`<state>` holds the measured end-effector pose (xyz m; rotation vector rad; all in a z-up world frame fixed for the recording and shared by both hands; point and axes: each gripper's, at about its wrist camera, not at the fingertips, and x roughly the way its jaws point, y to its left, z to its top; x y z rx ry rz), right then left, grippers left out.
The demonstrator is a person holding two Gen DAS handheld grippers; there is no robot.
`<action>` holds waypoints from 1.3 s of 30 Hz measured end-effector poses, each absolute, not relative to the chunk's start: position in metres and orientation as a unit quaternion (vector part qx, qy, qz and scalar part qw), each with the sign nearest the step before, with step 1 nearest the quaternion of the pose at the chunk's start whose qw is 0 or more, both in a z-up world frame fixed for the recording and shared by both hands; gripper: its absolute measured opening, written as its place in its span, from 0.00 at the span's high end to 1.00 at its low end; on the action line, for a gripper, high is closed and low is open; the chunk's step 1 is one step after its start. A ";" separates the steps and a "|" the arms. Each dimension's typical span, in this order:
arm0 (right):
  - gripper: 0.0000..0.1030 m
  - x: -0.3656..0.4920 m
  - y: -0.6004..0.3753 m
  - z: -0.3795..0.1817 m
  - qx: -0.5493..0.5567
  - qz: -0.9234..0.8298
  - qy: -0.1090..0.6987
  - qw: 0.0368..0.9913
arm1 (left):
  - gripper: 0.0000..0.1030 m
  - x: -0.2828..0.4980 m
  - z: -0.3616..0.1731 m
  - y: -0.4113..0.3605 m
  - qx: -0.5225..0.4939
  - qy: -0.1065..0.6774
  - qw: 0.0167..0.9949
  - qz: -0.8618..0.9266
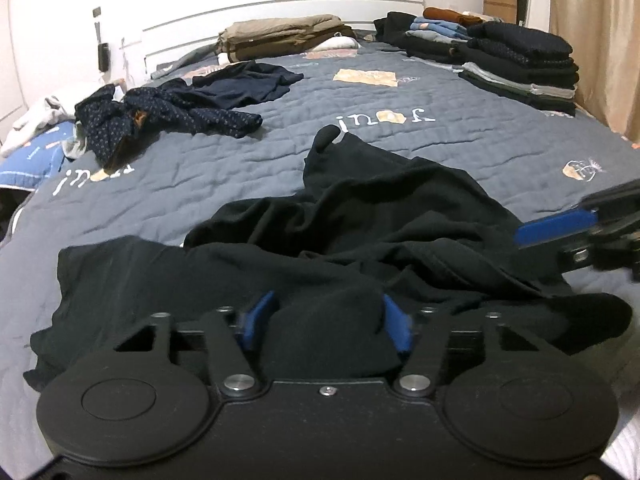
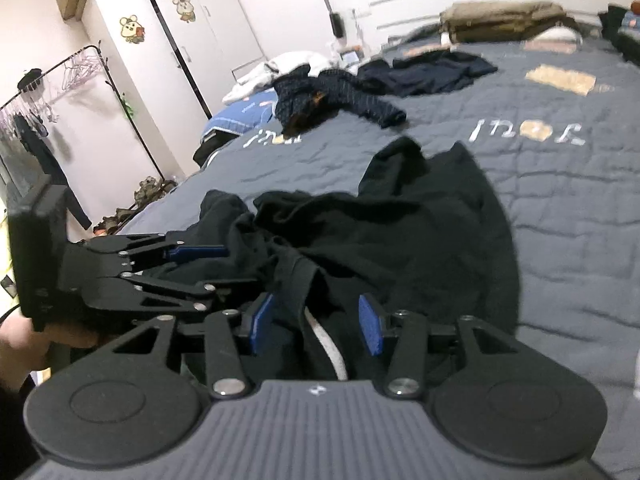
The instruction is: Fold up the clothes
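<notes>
Both your tongs on the bed [image 1: 440,96]: left tongs [image 1: 326,326] gripping black garment [image 1: 380,216], right tongs [image 2: 316,326] loosely parted around it.

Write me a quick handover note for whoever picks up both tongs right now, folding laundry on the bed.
Left tongs: black fabric bunched between the pads, which appear to press it; treat as gripped.
Right tongs: open, straddling a fold of the same garment, pads clear of it.
Black garment: crumpled at the near edge of the bed, not yet spread or folded.
Done: folded stacks at the far right, tan pile by the headboard.
Left: flatten and fold the black garment, then the dotted navy piece and plain navy piece on the left.
</notes>
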<state>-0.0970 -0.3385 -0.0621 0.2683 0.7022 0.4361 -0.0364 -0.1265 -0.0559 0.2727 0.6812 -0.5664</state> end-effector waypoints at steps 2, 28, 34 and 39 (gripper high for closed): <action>0.55 -0.093 -0.333 -0.066 0.134 0.217 0.340 0.905 | 0.63 -0.041 -0.054 -0.122 0.135 0.328 0.891 -0.283; 0.96 -0.104 -0.309 -0.057 0.197 0.312 0.343 0.864 | 0.37 -0.082 -0.013 -0.065 0.094 0.244 0.900 -0.350; 0.96 -0.113 -0.313 -0.053 0.212 0.361 0.353 0.837 | 0.33 -0.100 -0.011 -0.085 0.156 0.195 0.894 -0.373; 0.96 -0.117 -0.330 -0.045 0.221 0.381 0.345 0.829 | 0.23 -0.110 -0.023 -0.109 0.211 0.190 0.871 -0.401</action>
